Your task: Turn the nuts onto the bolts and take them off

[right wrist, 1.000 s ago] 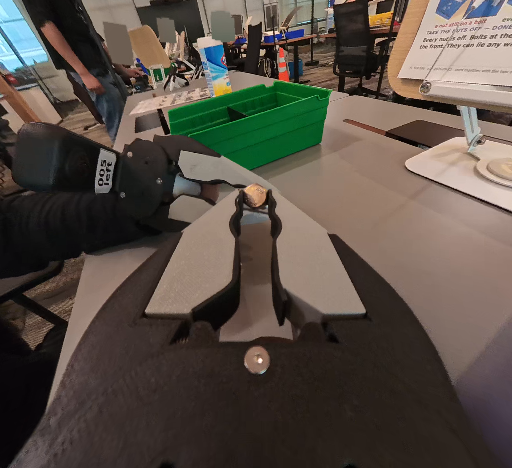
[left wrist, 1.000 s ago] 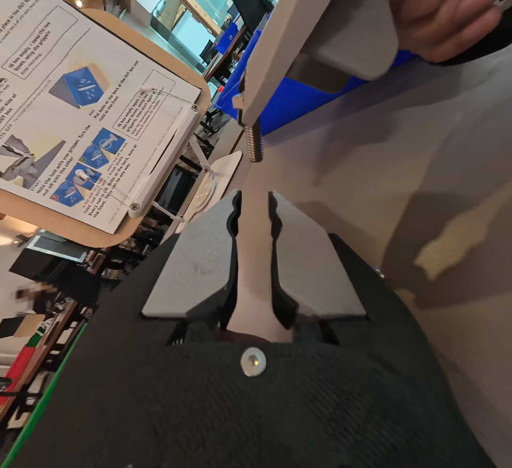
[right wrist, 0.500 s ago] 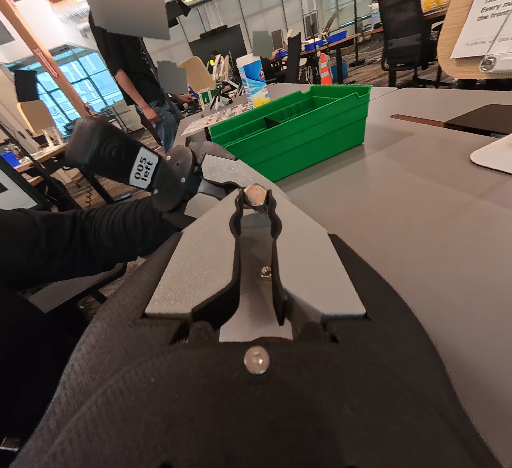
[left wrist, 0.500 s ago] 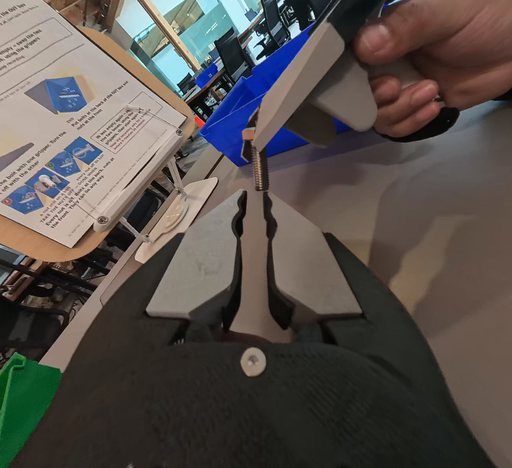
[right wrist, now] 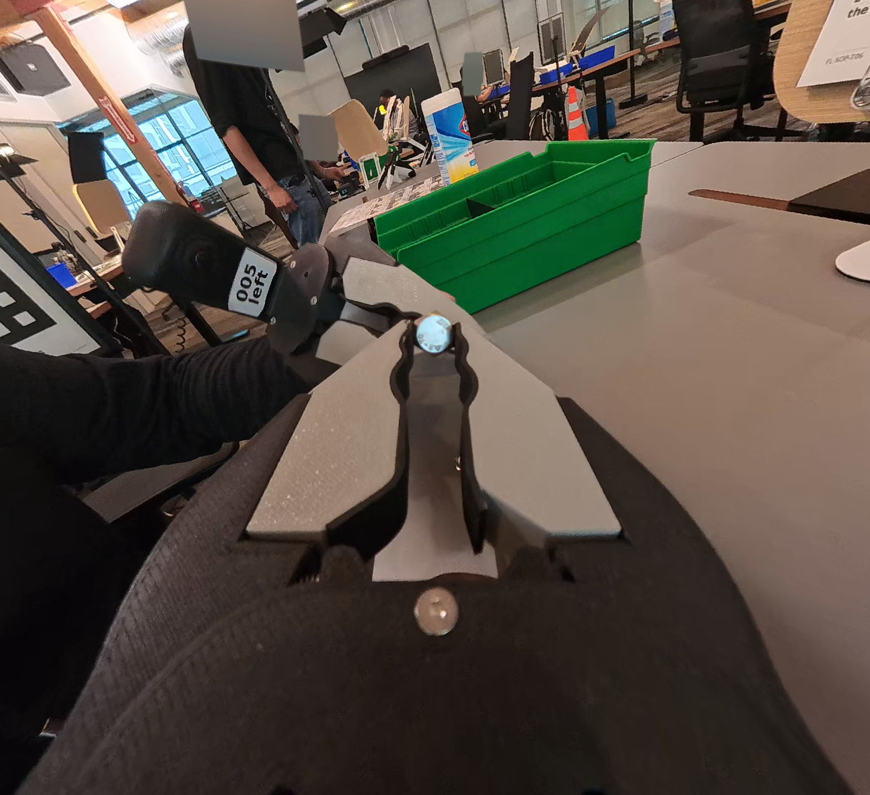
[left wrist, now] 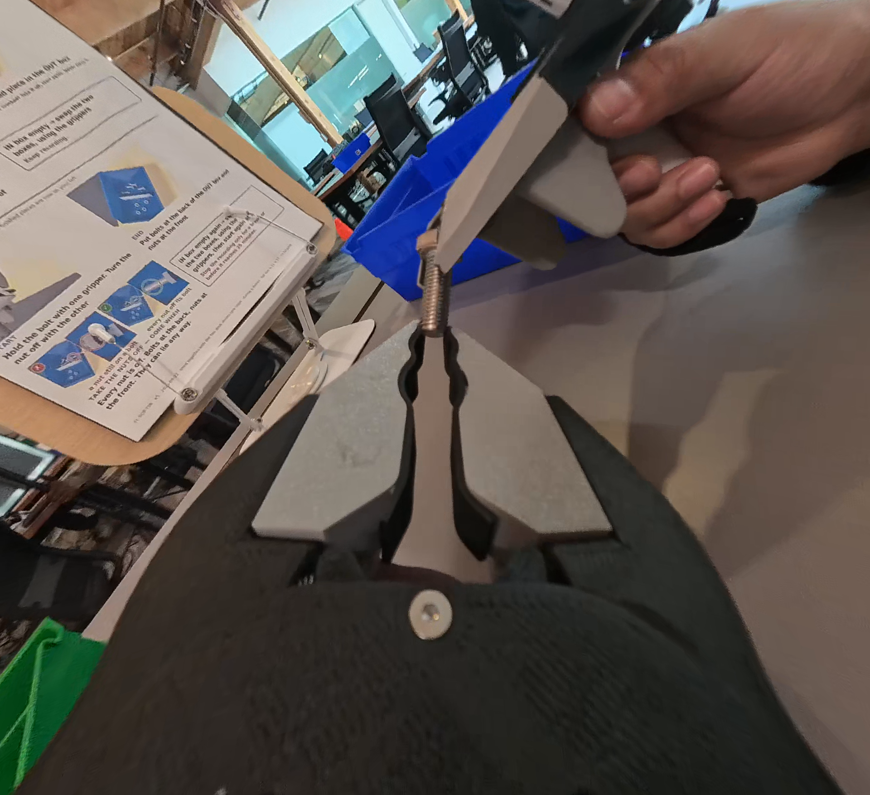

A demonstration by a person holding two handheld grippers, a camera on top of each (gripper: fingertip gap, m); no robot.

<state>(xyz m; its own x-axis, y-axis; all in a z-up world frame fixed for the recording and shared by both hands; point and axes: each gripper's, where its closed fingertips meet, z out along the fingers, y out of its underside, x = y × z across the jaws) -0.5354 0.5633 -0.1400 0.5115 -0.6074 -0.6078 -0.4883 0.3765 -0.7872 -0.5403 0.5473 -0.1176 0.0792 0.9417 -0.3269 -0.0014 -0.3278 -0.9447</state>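
A steel bolt (left wrist: 432, 292) hangs thread-down from my right gripper (left wrist: 437, 249), which is shut on the bolt's head (right wrist: 434, 335). My left gripper (left wrist: 433, 339) sits just under it. Its jaws are a narrow gap apart and the bolt's threaded end is at their mouth. I see no nut on the thread. In the right wrist view the left gripper (right wrist: 386, 313) reaches in from the left under the bolt head. A small nut (right wrist: 457, 463) lies on the grey table (right wrist: 682, 395), seen between my right fingers.
A blue bin (left wrist: 400, 231) stands behind the bolt. A green divided bin (right wrist: 518, 249) stands farther along the table. An instruction board (left wrist: 141, 254) on a white stand (left wrist: 343, 341) is at the table's edge. A person (right wrist: 249, 127) stands beyond the table. Left and right tips are no more than a few centimetres apart.
The bolt in the right gripper has come down to the left gripper's tips. The left jaws have narrowed. The nut has come into view on the table.
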